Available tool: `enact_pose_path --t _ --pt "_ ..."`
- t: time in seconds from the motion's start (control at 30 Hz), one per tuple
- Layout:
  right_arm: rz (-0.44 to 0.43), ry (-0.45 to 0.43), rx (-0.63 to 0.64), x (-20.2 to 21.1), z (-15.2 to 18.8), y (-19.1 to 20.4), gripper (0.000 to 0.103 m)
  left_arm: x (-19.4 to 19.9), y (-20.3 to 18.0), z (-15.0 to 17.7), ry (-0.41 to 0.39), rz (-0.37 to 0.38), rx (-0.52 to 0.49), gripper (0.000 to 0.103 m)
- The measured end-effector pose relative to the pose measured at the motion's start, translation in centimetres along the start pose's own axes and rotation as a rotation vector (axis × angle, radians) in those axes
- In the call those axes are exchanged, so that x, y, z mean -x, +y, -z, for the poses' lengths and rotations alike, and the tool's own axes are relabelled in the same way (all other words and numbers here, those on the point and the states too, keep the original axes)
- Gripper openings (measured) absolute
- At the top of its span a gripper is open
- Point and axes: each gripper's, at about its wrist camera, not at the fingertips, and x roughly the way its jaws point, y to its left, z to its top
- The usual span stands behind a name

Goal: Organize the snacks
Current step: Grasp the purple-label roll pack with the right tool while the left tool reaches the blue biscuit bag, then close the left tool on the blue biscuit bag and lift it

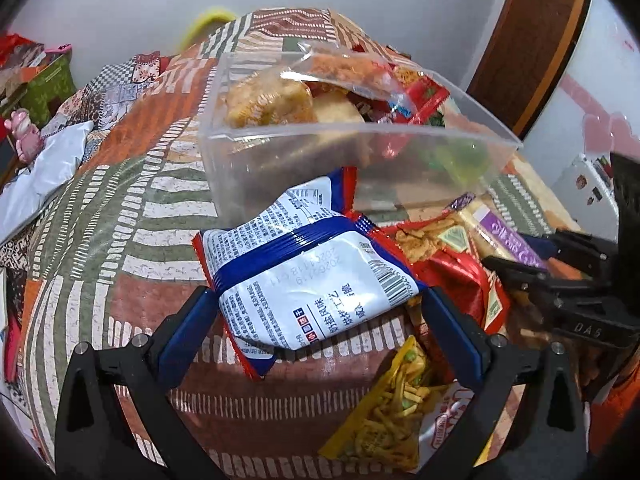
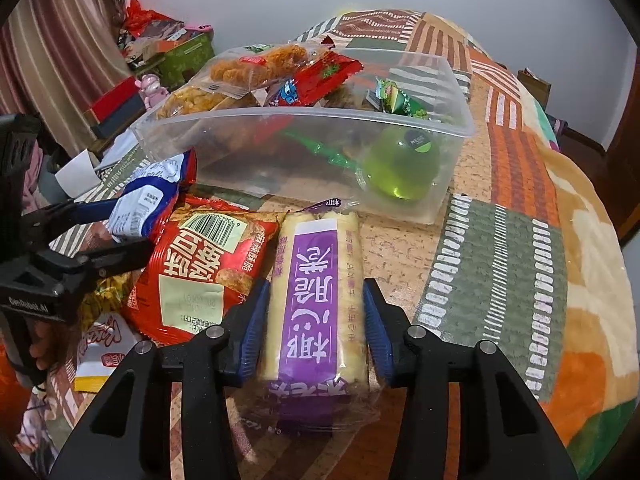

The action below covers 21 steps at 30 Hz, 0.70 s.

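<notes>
Right claw (image 2: 314,332): blue pads flank the purple-and-cream packet (image 2: 320,300), one on each long side. Pads look to be touching the wrapper, narrow gap, so I read it as gripped, though I can't tell how firmly. The packet's long axis runs straight out along my fingers, far end aimed at the near wall of the clear bin (image 2: 304,148). Its near end sags below the claw, so I can't tell whether it is clear of the bed (image 2: 500,280).

Left claw (image 1: 320,316): jaws much wider, pads at either end of the white-and-blue packet (image 1: 304,272). This one lies crosswise to my fingers, its long axis spanning pad to pad. Both pads appear to meet the wrapper's edges; contact on the right side is clearer than on the left.

Outward: the bin sits just beyond both packets on the patchwork bed cover, towards its far end, already partly filled. Its left part is heaped with snack bags; a green jelly cup (image 2: 404,168) lies at the right end, with open room around it.

Loose between the claws: a red packet (image 2: 200,276), touching the purple one's left side, and a yellow packet of sticks (image 1: 384,404) nearer me.

My judgement: the right claw has the straighter line, forward and up over the near wall. The left packet leans against that wall, so it needs lifting first.
</notes>
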Motion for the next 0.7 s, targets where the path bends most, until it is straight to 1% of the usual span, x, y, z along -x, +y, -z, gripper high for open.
enact_pose_path --t 0.03,0.23,0.3,0.47,0.5,0.53,0.57,0.6,0.63,0.7 --pt "0.001 -0.003 -0.003 0.1 0.0 -0.1 0.042 0.0 0.1 -0.1 0.003 0.016 0.012 0.103" --pt "0.001 -0.035 -0.035 0.8 0.1 -0.7 0.042 0.0 0.6 -0.4 0.016 0.052 0.040 0.103" --pt "0.003 -0.048 -0.043 1.2 0.1 -0.8 0.042 -0.2 0.4 -0.6 0.019 0.050 0.039 0.103" --pt "0.001 -0.063 -0.057 1.6 0.2 -1.1 0.042 -0.5 -0.2 -0.3 0.006 0.011 0.011 0.103" --pt "0.001 -0.067 -0.060 1.8 0.3 -1.1 0.041 -0.5 -0.2 -0.3 0.001 0.010 0.009 0.101" --pt "0.000 -0.069 -0.062 1.8 0.3 -1.2 0.041 -0.4 -0.2 -0.2 -0.001 0.010 0.010 0.093" --pt "0.000 -0.073 -0.067 2.0 0.3 -1.3 0.041 -0.2 -0.1 -0.1 -0.004 0.007 0.010 0.092" --pt "0.000 -0.079 -0.073 2.2 0.3 -1.4 0.041 -0.1 0.0 0.0 -0.005 0.009 0.010 0.084" --pt "-0.001 -0.082 -0.076 2.3 0.3 -1.5 0.040 0.2 0.1 0.2 -0.009 -0.008 0.008 0.076" --pt "-0.003 -0.089 -0.084 2.6 0.3 -1.7 0.040 0.5 0.4 0.5 -0.011 -0.014 -0.001 0.069"
